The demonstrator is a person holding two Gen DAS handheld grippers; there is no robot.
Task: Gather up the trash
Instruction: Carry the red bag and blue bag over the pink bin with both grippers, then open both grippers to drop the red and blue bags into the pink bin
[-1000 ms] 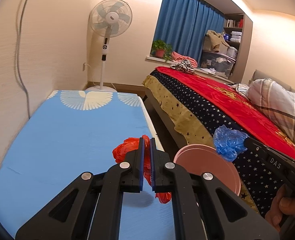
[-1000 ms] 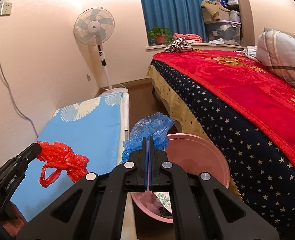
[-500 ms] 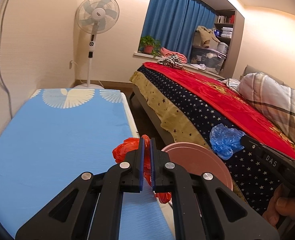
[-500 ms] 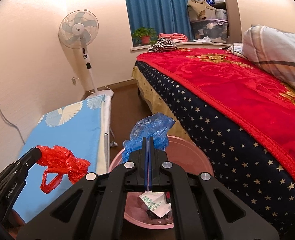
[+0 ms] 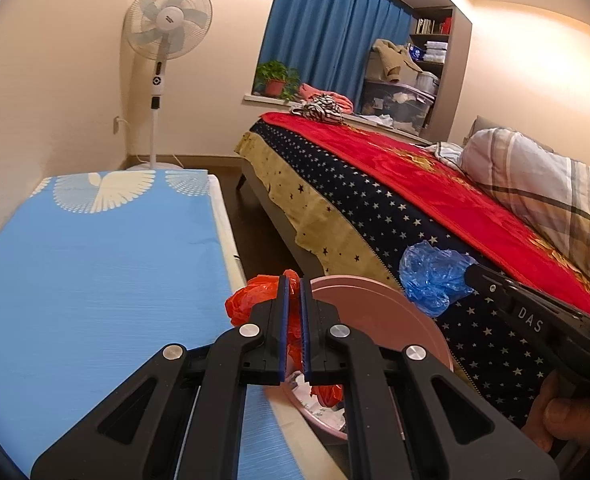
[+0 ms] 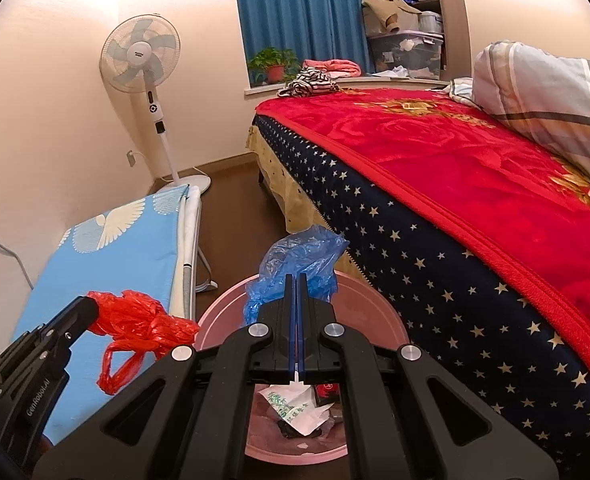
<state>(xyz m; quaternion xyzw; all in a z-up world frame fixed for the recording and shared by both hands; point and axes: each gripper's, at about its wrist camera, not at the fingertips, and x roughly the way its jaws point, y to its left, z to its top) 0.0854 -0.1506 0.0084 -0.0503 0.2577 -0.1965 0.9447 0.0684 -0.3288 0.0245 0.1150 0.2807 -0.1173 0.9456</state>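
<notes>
Gradually, over that last second, I had carried both bags off the blue cloth-covered surface (image 5: 95,264) and toward the round pink plastic bin (image 6: 371,312) on the floor beside the bed (image 6: 455,184). My left hand-held gripper (image 5: 294,280) was clamped shut on the crumpled red plastic bag (image 6: 135,320), which had hung over the surface a moment earlier and now hung at the bin's near rim, its loop handle dangling just outside it. My right hand-held gripper (image 6: 296,280) was closed tight on the crumpled blue plastic bag (image 6: 295,264), and that bag now sat above the bin's opening rather than short of it. Down inside I could see a white printed paper wrapper (image 6: 295,404) and some darker scraps already lying at the bottom. I judged the carry nearly done: the blue bag looked ready to drop, while the red one needed a little more travel to the right before release, or it might catch on the rim.
</notes>
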